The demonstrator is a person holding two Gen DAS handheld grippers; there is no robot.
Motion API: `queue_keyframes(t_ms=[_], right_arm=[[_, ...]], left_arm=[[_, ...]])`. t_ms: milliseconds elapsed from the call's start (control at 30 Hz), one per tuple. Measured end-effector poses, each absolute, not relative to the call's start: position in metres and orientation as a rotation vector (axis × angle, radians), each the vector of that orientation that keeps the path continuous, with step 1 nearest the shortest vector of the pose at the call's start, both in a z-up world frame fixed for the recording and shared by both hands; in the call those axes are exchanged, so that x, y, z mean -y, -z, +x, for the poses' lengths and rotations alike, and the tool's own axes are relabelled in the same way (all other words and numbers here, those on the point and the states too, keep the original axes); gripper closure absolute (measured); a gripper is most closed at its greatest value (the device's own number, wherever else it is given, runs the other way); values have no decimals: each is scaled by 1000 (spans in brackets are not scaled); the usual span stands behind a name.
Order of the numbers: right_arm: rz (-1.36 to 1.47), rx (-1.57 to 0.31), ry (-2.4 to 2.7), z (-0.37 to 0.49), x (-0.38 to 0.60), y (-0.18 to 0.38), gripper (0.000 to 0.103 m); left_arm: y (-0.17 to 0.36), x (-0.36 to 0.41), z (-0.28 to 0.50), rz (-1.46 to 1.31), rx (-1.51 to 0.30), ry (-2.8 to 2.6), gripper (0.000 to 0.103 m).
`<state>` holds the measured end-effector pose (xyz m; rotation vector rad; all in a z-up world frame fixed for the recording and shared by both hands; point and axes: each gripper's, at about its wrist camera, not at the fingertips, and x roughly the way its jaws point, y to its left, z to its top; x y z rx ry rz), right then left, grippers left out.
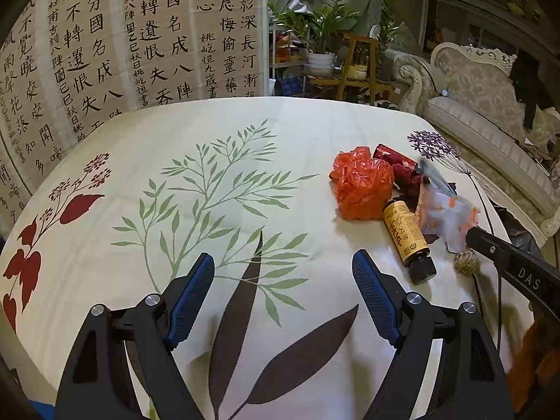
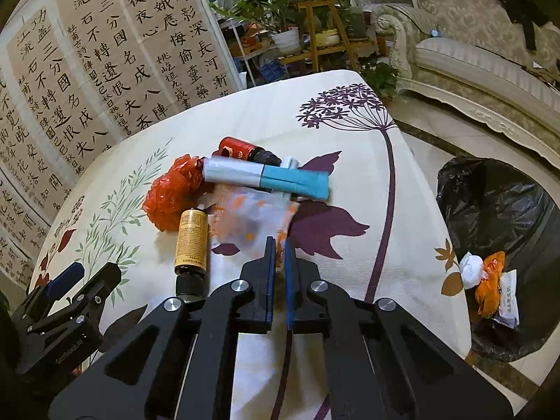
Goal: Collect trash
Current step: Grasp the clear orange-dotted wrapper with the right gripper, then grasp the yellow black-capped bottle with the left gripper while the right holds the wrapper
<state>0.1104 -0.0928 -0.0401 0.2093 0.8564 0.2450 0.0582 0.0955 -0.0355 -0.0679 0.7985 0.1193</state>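
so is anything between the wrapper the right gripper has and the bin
Nothing visible is. The right gripper is shut on the clear orange-printed wrapper. The black-lined bin stands open on the floor off the table's right edge, with only bare tablecloth between them.

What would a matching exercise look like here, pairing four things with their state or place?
Things:
1. left gripper
2. right gripper
3. yellow-label bottle
4. bin with black liner

States or places:
A. on the floor beside the table
B. shut on the clear orange-printed wrapper
C. lying on its side on the tablecloth
D. open, empty

Pairs: 1-D, 2-B, 3-C, 4-A
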Motion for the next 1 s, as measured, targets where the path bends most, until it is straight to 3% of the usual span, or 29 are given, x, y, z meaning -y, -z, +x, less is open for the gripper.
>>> queue_keyframes(t_ms=[1000], right_arm=[[246, -748, -234, 78, 123, 9, 102]], left_arm=[[31, -64, 52, -43, -793, -64, 24]])
